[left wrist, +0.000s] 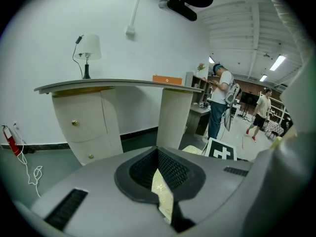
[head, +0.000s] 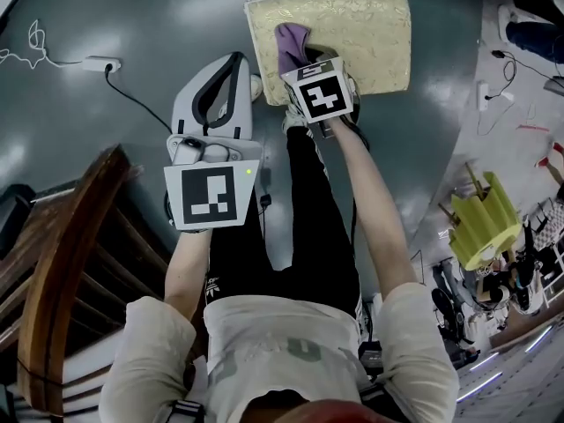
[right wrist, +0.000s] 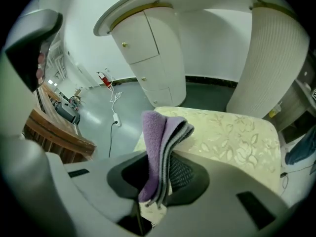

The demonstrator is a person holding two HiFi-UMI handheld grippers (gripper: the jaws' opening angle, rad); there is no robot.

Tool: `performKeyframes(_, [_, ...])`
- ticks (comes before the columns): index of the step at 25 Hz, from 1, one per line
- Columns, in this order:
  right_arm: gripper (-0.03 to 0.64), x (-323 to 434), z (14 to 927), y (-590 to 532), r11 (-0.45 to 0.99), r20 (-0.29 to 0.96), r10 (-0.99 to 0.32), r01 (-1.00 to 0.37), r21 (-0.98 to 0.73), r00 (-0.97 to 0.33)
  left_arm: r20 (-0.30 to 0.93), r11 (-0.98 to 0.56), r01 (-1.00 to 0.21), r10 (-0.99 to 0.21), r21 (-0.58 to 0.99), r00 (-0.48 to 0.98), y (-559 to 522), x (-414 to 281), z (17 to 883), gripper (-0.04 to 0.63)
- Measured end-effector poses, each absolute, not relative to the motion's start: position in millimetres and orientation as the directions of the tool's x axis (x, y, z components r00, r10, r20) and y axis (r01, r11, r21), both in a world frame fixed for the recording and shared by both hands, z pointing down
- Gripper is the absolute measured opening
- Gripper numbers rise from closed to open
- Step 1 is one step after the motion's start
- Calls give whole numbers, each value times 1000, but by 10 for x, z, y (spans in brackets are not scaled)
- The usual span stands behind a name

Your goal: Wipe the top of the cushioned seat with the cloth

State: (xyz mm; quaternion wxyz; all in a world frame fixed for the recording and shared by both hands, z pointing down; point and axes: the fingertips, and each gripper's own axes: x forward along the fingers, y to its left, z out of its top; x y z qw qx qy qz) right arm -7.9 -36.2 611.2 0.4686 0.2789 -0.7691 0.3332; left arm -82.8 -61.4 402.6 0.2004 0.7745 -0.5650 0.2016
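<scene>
My right gripper (right wrist: 162, 179) sits at the near edge of the cushioned seat (right wrist: 232, 137), which spreads ahead of and below it. It is clamped on the folded purple cloth (right wrist: 157, 132), which pokes out past its tips. My left gripper (head: 236, 60), to its left, is pinched together and empty.

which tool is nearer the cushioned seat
Right. The right tool holds the cloth over the cushioned seat, at its near edge. The left tool hangs just off the seat, beside its left edge.
</scene>
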Motion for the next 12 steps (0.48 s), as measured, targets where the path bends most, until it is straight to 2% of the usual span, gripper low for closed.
performKeyframes(12, [89, 1088, 6101, -800, 612, 944, -213, -788, -73, -253, 534, -334, -939, -781, 81, 324, -641, -438, 4039, -8])
